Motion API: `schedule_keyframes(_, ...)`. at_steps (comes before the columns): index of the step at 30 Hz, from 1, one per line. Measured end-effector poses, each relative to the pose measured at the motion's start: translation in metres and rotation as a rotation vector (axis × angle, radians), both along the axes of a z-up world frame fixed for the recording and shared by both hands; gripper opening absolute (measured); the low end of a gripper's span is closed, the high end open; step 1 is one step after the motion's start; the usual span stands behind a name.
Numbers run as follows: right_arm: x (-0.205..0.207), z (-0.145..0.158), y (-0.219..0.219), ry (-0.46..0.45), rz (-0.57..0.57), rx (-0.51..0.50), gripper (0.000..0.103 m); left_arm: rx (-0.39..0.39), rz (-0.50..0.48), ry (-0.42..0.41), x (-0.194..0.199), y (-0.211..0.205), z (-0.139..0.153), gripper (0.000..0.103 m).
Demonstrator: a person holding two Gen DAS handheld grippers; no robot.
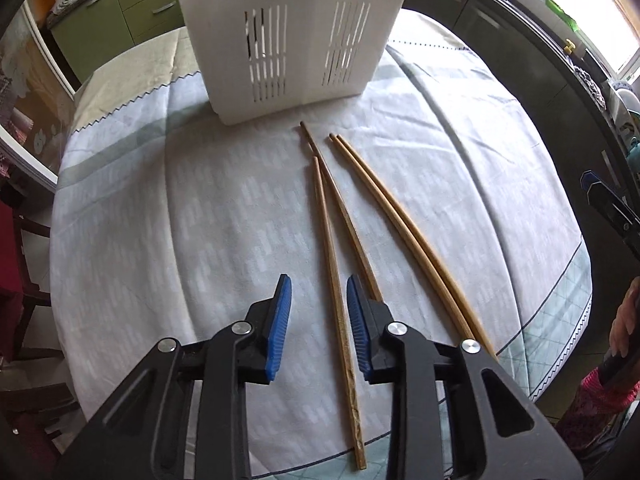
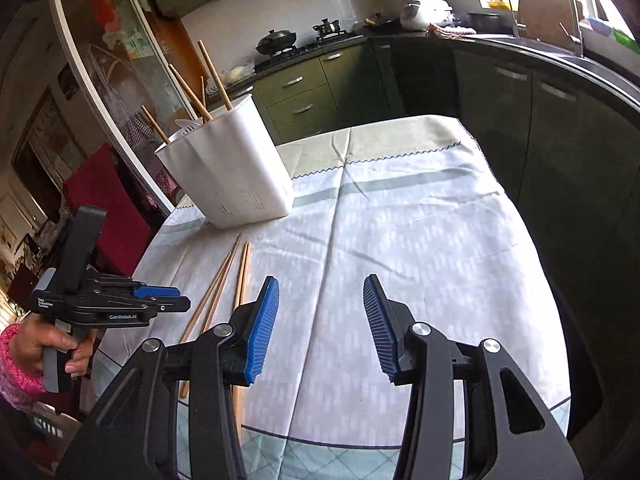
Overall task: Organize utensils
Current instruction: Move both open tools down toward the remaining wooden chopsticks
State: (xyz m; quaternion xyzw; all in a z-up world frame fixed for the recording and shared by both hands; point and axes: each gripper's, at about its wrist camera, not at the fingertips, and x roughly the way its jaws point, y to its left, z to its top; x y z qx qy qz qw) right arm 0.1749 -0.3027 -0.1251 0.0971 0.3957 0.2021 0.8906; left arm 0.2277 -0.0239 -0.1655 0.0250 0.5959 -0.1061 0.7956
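Left wrist view showed your left gripper (image 1: pixel 319 300) spread around the nearest brown wooden chopstick (image 1: pixel 335 280), ready to pinch it; three more lay beside, tips toward the white slotted plastic holder (image 1: pixel 292 40). Your right gripper (image 2: pixel 321 308) hung spread, empty.

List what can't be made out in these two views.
- Left wrist: top of white holder cut off by the frame edge; contents unseen.
- Left wrist: butt ends of light chopstick pair hidden behind left gripper.
- Right wrist: near ends of table chopsticks hidden behind right gripper.
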Motion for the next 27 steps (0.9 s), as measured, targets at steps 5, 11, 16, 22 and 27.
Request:
schedule_keyframes(5, 0.001, 0.003, 0.003, 0.009, 0.005, 0.008, 0.044, 0.023, 0.004, 0.024, 0.003, -0.004, -0.010, 0.025)
schedule_keyframes(11, 0.017, 0.006, 0.037, 0.025, 0.075, -0.069, 0.044, 0.039, 0.000, 0.014, 0.007, -0.006, -0.011, 0.022)
schedule_keyframes(16, 0.043, -0.007, 0.087, 0.111, 0.219, -0.137, 0.044, 0.042, 0.001, 0.015, 0.009, 0.001, -0.011, 0.012)
schedule_keyframes(22, 0.071, -0.038, 0.135, 0.201, 0.315, -0.268, 0.044, 0.040, -0.006, 0.021, 0.002, 0.017, -0.010, 0.011)
schedule_keyframes(27, 0.078, -0.050, 0.149, 0.219, 0.329, -0.323, 0.044, 0.049, -0.017, 0.029, 0.000, 0.029, -0.009, 0.011)
